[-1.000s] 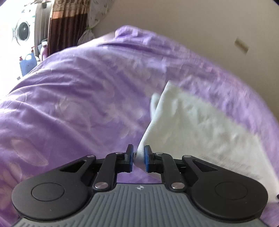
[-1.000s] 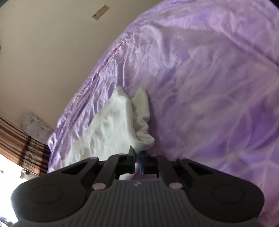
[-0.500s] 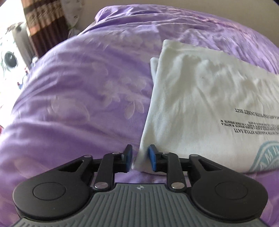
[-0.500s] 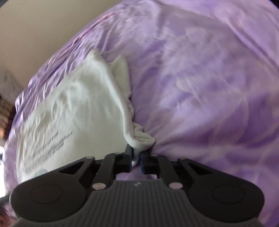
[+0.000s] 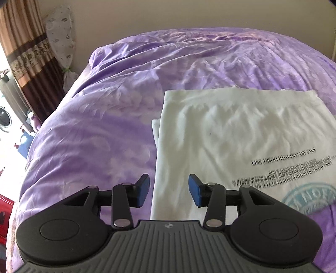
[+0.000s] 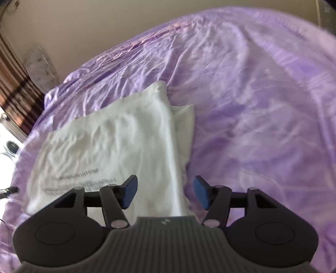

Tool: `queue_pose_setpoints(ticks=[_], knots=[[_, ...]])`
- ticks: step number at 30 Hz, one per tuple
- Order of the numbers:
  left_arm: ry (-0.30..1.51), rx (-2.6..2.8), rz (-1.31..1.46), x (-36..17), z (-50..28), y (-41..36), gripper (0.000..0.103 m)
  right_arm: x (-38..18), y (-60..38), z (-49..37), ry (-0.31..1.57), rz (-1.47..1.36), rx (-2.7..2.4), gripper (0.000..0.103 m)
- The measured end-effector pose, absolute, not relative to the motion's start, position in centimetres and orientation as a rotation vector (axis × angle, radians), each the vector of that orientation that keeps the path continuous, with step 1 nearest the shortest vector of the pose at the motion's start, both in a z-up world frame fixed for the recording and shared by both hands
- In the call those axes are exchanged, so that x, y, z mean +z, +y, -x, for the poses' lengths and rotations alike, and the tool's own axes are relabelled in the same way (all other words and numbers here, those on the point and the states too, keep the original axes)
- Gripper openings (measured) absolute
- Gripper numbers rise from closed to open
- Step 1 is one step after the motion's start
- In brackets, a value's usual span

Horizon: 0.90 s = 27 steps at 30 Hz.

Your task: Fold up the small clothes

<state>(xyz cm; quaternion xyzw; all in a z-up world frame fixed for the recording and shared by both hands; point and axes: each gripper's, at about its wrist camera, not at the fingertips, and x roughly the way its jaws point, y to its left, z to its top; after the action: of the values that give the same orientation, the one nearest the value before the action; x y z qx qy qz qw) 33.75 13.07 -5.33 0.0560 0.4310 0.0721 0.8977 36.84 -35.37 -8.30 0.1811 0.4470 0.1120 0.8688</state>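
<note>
A white T-shirt [image 5: 231,136] with black printed text and a teal round logo lies folded flat on the purple bed cover [image 5: 105,126]. It also shows in the right wrist view [image 6: 117,142], with a sleeve part sticking out at its right edge. My left gripper [image 5: 168,191] is open and empty, just above the shirt's near left corner. My right gripper [image 6: 165,194] is open and empty, over the shirt's near right edge.
The bed cover [image 6: 262,105] fills most of both views. A beige wall [image 5: 168,14] stands behind the bed. A brown curtain [image 5: 25,63] and a washing machine [image 5: 4,121] are at the far left, beyond the bed's edge.
Both grippers were shut on the shirt's corners, laid them down on the bed and opened. The shirt now lies flat and folded. Both grippers have drawn back slightly.
</note>
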Motion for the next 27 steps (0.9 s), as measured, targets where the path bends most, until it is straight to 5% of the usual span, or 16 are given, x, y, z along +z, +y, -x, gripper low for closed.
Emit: queue_pose_setpoints(ticks=[10,13,17,27], knots=[[0.939,0.11,-0.115,-7.6,-37.0,11.2,0.05,-13.9,-36.9,-43.2,0.975,-0.559,0.246,0.051],[0.947,0.099,-0.124,-8.1,-37.5,11.1,0.05,-15.7,-37.5,-44.1,0.976,-0.623,0.268,0.041],[0.96,0.06,-0.114,-8.3,-38.0,11.0,0.04,-17.0,-38.0,-44.6,0.959,-0.715,0.306,0.014],[0.917,0.043,-0.136,-6.8,-37.5,11.5,0.038,-7.6,-33.8,-45.1,0.958,-0.497,0.346,0.004]])
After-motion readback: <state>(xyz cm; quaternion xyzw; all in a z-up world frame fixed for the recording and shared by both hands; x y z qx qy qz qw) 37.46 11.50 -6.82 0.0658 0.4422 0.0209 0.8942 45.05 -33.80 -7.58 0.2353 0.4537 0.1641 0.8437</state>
